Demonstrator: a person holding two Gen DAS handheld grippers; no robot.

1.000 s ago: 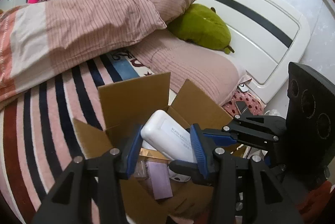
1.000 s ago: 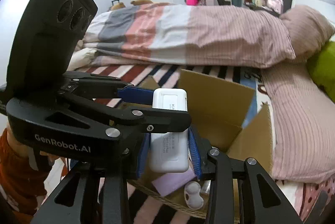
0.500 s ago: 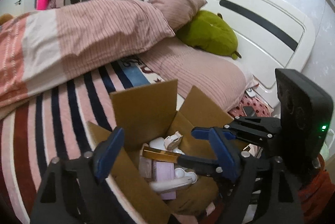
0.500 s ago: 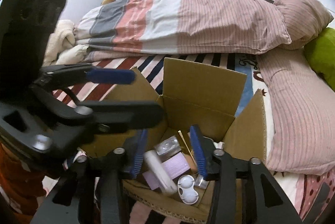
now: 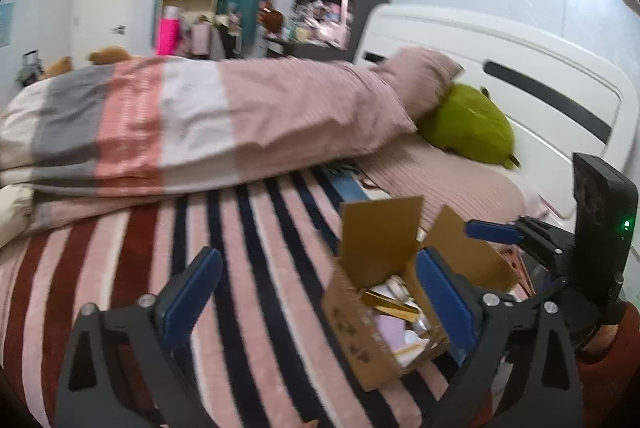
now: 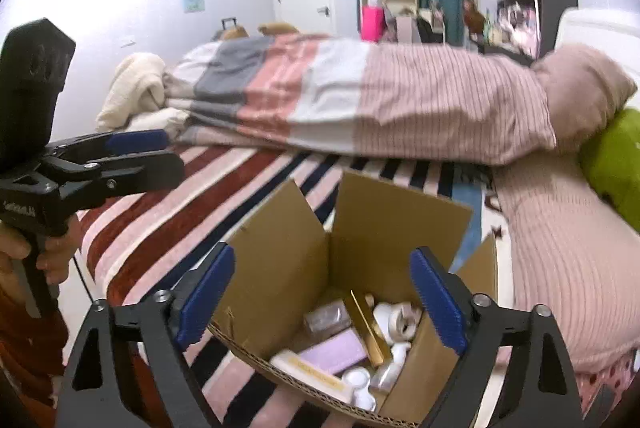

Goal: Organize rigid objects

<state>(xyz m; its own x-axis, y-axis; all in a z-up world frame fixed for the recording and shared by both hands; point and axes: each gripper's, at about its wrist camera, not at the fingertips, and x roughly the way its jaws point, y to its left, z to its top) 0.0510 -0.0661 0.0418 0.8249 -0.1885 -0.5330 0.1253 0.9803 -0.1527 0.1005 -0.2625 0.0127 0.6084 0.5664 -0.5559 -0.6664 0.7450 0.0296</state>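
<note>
An open cardboard box (image 6: 400,220) stands on the striped blanket (image 6: 168,224). It holds a long white case (image 6: 308,368), a purple packet (image 6: 336,352), a gold strip (image 6: 368,324), a white tape roll (image 6: 400,320) and other small items. My right gripper (image 6: 322,272) hangs over the box, its jaws opening wide with nothing gripped. My left gripper (image 5: 316,280) is off to the box's left over the blanket, its jaws also opening and empty. In the left wrist view the box (image 5: 380,228) sits at lower right.
A rolled striped duvet (image 6: 380,100) lies across the bed behind the box. Pink pillows (image 6: 560,252) and a green plush (image 5: 468,128) are to the right by the white headboard (image 5: 520,68). A person's hand (image 6: 24,252) holds the left gripper's handle.
Both grippers held the white case over the box a second ago. They opened, the case dropped into the box, and the left gripper swung away to the left.
</note>
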